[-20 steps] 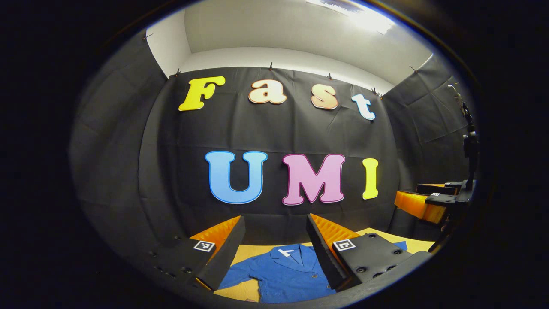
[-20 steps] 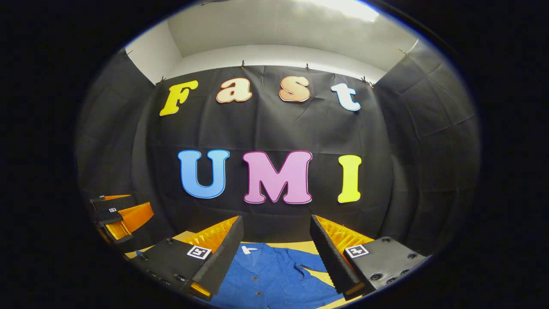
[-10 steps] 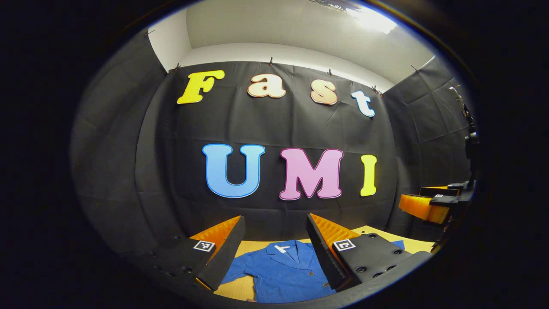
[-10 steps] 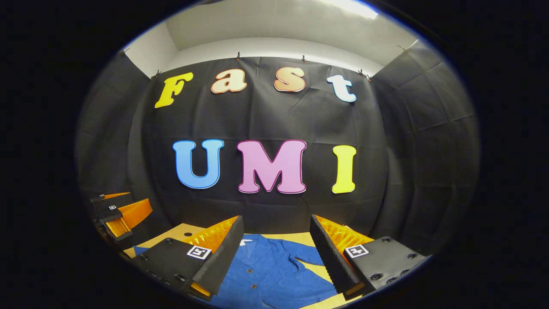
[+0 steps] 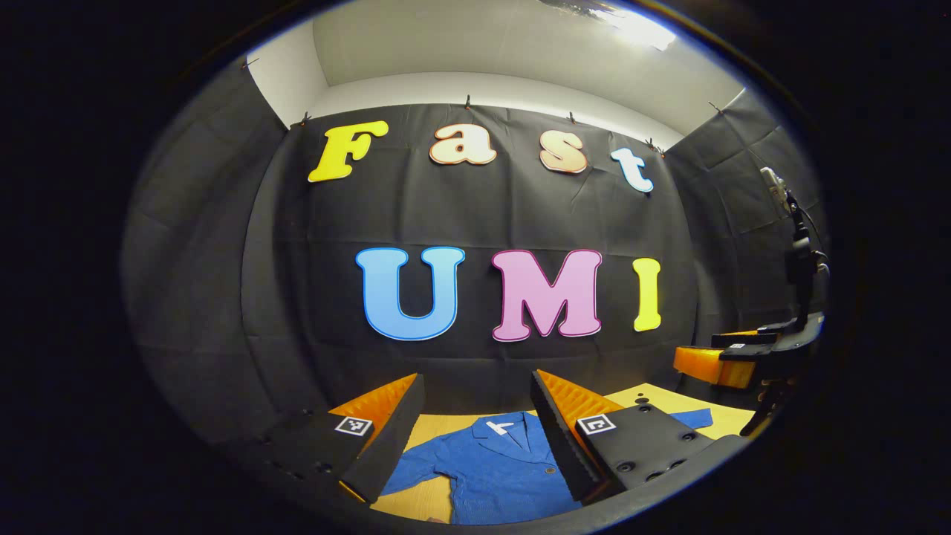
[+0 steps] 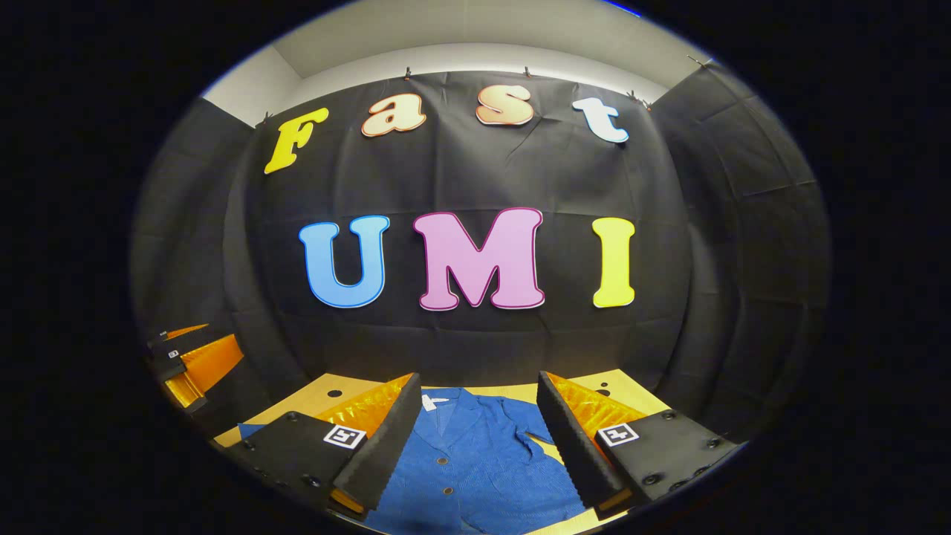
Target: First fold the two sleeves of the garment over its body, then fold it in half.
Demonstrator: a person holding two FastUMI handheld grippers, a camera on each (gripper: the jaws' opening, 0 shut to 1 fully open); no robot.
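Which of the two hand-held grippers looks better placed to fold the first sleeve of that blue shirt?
Hard to call. The blue shirt lies flat on the table, sleeves unfolded. Both the left hand-held gripper and the right hand-held gripper are open above it. Each probably suits its own side's sleeve.

A staged recording booth: black cloth walls [image 5: 475, 215] clipped around a wooden table [image 6: 327, 397].

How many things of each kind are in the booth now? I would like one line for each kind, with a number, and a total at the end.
Blue button-up shirts: 1, the shirt lying flat on the table.
Wooden tables: 1, the table.
Handheld grippers: 2, the left gripper and the right gripper, both with jaws apart above the shirt.
Total: 4
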